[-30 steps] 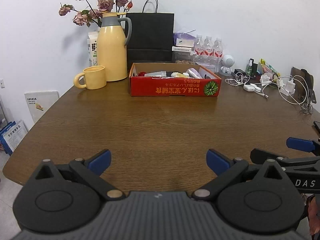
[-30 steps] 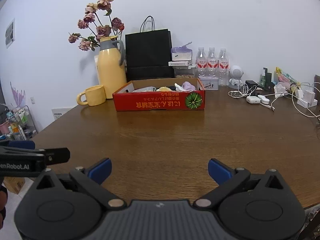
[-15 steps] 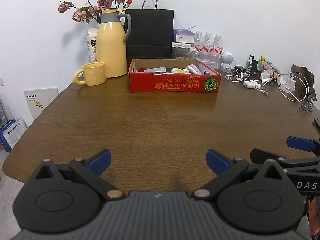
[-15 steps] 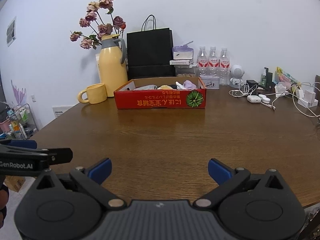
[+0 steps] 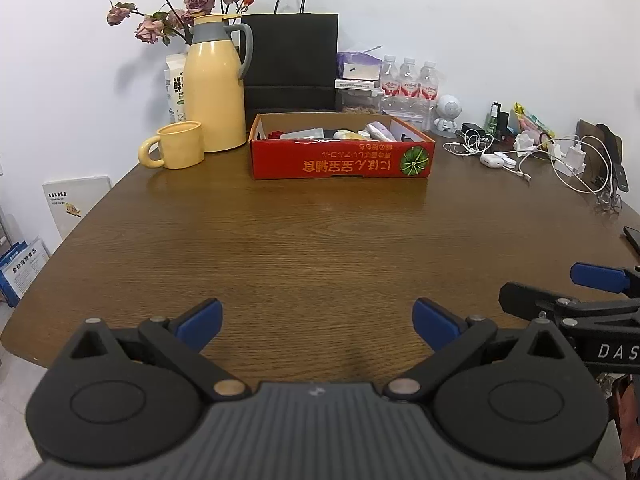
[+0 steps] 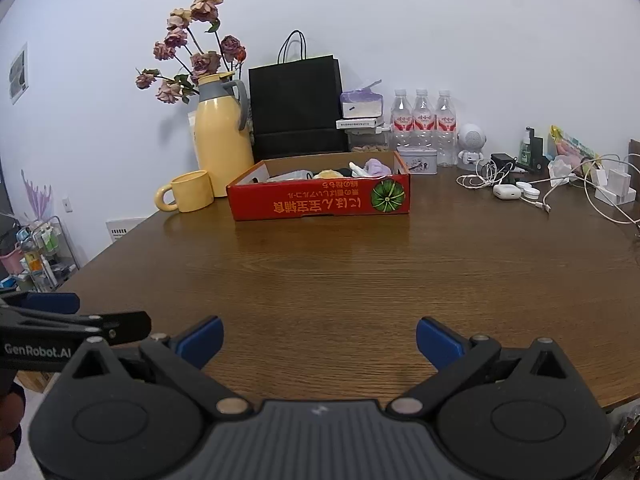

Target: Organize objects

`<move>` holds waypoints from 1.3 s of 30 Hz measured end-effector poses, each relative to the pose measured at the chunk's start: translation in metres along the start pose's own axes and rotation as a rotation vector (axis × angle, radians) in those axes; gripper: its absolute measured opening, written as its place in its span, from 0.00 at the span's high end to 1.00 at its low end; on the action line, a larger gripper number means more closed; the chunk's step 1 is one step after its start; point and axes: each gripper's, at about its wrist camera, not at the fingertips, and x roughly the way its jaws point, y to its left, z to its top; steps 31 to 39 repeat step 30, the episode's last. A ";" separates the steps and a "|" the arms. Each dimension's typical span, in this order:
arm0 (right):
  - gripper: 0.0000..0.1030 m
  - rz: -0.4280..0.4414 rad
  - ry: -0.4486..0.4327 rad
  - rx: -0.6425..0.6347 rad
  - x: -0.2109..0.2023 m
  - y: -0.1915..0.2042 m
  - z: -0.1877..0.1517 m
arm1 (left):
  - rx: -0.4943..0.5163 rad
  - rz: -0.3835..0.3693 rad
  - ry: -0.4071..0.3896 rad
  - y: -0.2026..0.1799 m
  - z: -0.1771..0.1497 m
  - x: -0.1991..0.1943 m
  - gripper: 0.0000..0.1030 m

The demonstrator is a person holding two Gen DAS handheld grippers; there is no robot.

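Note:
A red cardboard box (image 5: 340,162) (image 6: 320,202) stands at the far middle of the brown wooden table (image 5: 312,248) and holds several small items, among them a white tube and a purple thing. My left gripper (image 5: 316,318) is open and empty above the table's near edge. My right gripper (image 6: 318,338) is open and empty too, also near the front edge; it shows at the right of the left wrist view (image 5: 568,292). Both are far from the box.
A yellow jug (image 5: 214,92) with dried roses and a yellow mug (image 5: 176,146) stand left of the box. A black paper bag (image 5: 290,64), water bottles (image 5: 408,84) and tangled chargers and cables (image 5: 532,152) line the back and right.
Both grippers have tilted down and drawn back slightly, so the box and jug sit lower in the views. Both stay open and empty.

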 end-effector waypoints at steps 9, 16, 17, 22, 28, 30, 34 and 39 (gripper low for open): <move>0.00 -0.001 0.003 -0.001 0.000 0.000 0.000 | 0.013 -0.003 0.000 -0.002 -0.001 0.000 0.00; 0.00 -0.005 0.004 0.000 0.001 -0.001 -0.001 | 0.019 -0.001 0.001 -0.003 -0.001 0.000 0.00; 0.00 -0.006 0.005 -0.001 0.001 -0.001 -0.001 | 0.019 0.000 0.000 -0.002 -0.001 0.000 0.00; 0.00 -0.013 0.009 0.003 0.002 -0.002 -0.004 | 0.021 -0.002 0.004 -0.002 -0.002 0.001 0.00; 0.00 -0.015 0.012 0.003 0.003 0.000 -0.004 | 0.030 0.000 -0.009 -0.003 -0.003 0.000 0.00; 0.00 -0.013 0.014 0.003 0.003 -0.001 -0.004 | 0.040 -0.003 -0.023 -0.003 -0.003 -0.002 0.00; 0.00 -0.013 0.014 0.003 0.003 -0.001 -0.004 | 0.040 -0.003 -0.023 -0.003 -0.003 -0.002 0.00; 0.00 -0.013 0.014 0.003 0.003 -0.001 -0.004 | 0.040 -0.003 -0.023 -0.003 -0.003 -0.002 0.00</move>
